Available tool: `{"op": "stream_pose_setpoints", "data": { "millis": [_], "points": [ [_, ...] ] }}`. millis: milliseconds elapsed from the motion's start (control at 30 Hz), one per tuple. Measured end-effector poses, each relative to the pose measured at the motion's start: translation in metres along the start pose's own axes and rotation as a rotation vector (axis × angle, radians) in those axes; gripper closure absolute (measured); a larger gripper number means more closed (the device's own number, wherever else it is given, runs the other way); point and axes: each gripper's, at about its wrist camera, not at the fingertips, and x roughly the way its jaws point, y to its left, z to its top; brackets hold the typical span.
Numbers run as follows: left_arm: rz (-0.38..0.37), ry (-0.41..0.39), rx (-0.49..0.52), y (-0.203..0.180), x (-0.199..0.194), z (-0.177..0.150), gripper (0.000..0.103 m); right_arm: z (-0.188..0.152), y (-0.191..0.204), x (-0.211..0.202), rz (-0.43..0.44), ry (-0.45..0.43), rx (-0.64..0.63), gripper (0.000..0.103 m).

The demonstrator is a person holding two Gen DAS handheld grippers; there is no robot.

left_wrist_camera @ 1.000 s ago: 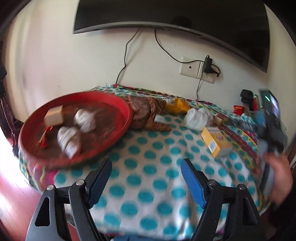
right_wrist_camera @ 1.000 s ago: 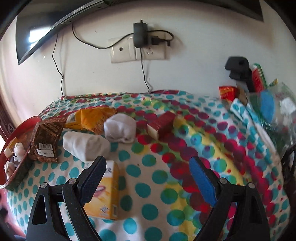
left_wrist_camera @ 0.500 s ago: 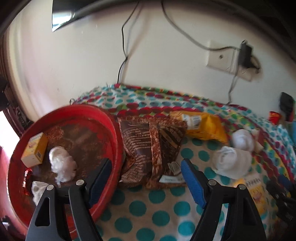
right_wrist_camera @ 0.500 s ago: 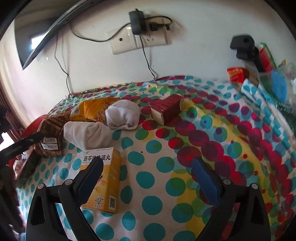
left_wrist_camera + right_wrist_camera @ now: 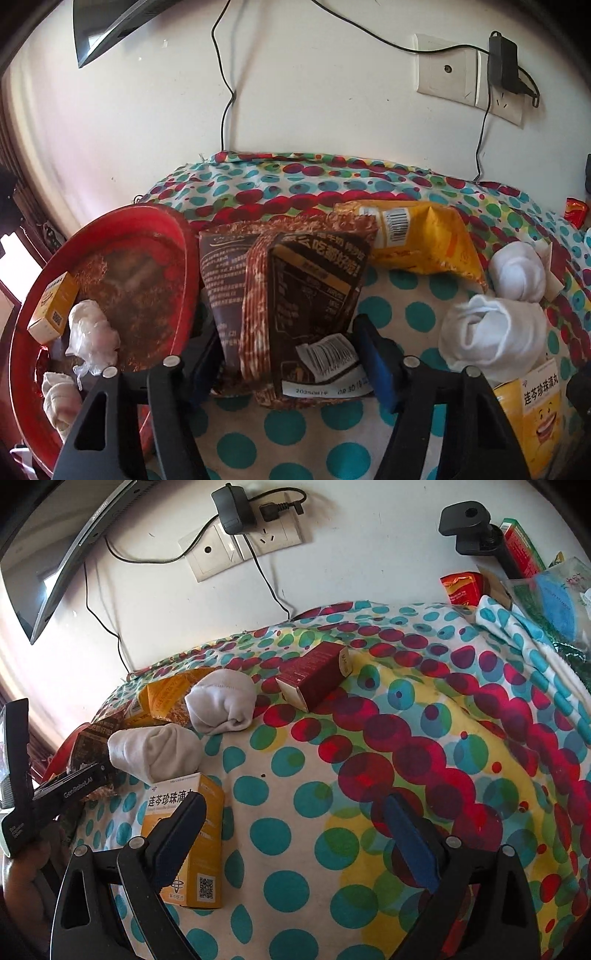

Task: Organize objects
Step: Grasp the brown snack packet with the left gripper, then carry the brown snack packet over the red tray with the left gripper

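**Left gripper closing around the brown packet**

Left wrist view: left gripper [image 5: 288, 354] pitched down at the worktop [image 5: 236, 450], jaws just narrowed around the near end of the brown snack packet [image 5: 291, 306]; pad contact cannot be confirmed. The packet lies beside the red tray [image 5: 184, 258] at the left edge, likely its destination, since a small box and wrapped bundles already sit inside.

Right wrist view: right gripper [image 5: 291, 838] wide open, empty, tilted down, its left finger overlapping the yellow box [image 5: 207, 849]. Rolled socks [image 5: 221, 701] and the dark red box [image 5: 314, 675] lie toward the far edge.
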Motion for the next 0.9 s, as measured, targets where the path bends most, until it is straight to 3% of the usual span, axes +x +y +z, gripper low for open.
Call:
{"op": "stream_pose_setpoints", "data": {
  "millis": [200,467,900],
  "points": [
    [-0.048,-0.005,-0.01,0.0,-0.008,0.004,0.052,0.0,-0.001,-0.001,0.003,0.002,-0.001,0.006],
    [-0.117,-0.084,0.002,-0.013,-0.049,0.006,0.053,0.0,0.002,-0.003,0.001,0.003,-0.003,0.006],
    [-0.139,-0.071,0.017,-0.02,-0.07,-0.014,0.053,0.002,0.002,-0.001,-0.009,0.008,-0.007,0.005]
  ]
}}
